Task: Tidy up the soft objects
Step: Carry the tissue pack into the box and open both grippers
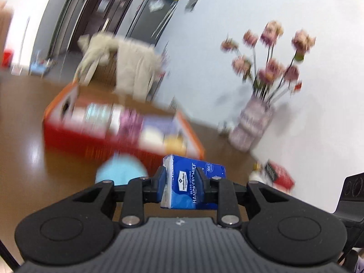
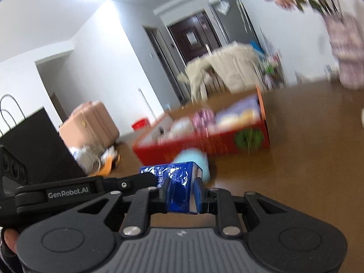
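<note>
At the bottom centre of the left wrist view, the left gripper [image 1: 180, 183] has its fingers drawn in narrow around a blue handkerchief tissue pack [image 1: 193, 183], pinching it across its short width so the printed face shows upward and the far end sticks out past the fingertips. At the bottom centre of the right wrist view, the right gripper [image 2: 182, 194] holds a second blue tissue pack [image 2: 176, 185] the same way, its crinkled wrapper squeezed between narrow-set fingers; at the lower left edge part of a hand [image 2: 9, 241] shows, and the other gripper's body crosses the left side of that frame. Just beyond both packs a pale blue soft object [image 1: 120, 170], too blurred to name, lies on the brown table [image 1: 27, 136]. Behind it, mid-frame, sits an open red cardboard box [image 1: 86, 143] already holding several small packets. Further back, in the right half of the left view, stands a patterned vase of pink flowers [image 1: 252, 122]; beyond the table, a cream garment [image 1: 134, 68] is draped over a chair. The step in hand appears to be carrying both packs to the box. To do it well, keep the light squeeze steady, clear the near wall of the box, and set each pack into a free gap rather than dropping it on the other packets.
</note>
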`<state>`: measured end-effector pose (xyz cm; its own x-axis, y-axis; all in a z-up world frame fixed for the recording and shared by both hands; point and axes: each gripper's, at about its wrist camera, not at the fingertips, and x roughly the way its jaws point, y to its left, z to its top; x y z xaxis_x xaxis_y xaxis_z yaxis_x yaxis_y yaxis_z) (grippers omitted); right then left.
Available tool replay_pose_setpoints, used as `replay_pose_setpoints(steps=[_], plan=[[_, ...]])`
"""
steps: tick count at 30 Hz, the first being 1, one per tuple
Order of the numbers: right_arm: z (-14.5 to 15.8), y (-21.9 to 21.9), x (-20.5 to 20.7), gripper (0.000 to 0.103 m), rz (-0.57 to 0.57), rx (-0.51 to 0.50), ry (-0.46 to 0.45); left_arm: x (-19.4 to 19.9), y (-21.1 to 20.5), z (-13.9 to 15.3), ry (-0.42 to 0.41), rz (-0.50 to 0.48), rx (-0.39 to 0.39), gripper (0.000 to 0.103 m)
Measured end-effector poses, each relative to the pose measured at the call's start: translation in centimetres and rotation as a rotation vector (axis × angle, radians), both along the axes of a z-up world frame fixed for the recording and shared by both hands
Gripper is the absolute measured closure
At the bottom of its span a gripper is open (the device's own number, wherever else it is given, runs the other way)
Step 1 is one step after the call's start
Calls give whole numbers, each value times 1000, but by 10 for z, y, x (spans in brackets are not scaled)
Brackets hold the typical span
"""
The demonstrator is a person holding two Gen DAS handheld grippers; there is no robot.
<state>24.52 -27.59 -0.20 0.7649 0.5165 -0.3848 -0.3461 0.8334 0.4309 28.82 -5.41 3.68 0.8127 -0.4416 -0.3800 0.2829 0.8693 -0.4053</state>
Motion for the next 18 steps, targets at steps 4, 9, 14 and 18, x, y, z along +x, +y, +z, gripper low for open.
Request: replay_pose_setpoints(steps=[4,9,14,18], plan=[[45,1,59,83,-11,-1,-90,77,6,37,-44,3,-25,76],[72,8,179,83,-11,12,-58,192,19,33,37,42,-70,79],[36,24,301,83,-51,49,132,292,31,-14,209,68,-31,81],[-15,33,368,84,-80,125,330,328,31,-50,316,75,102,81]])
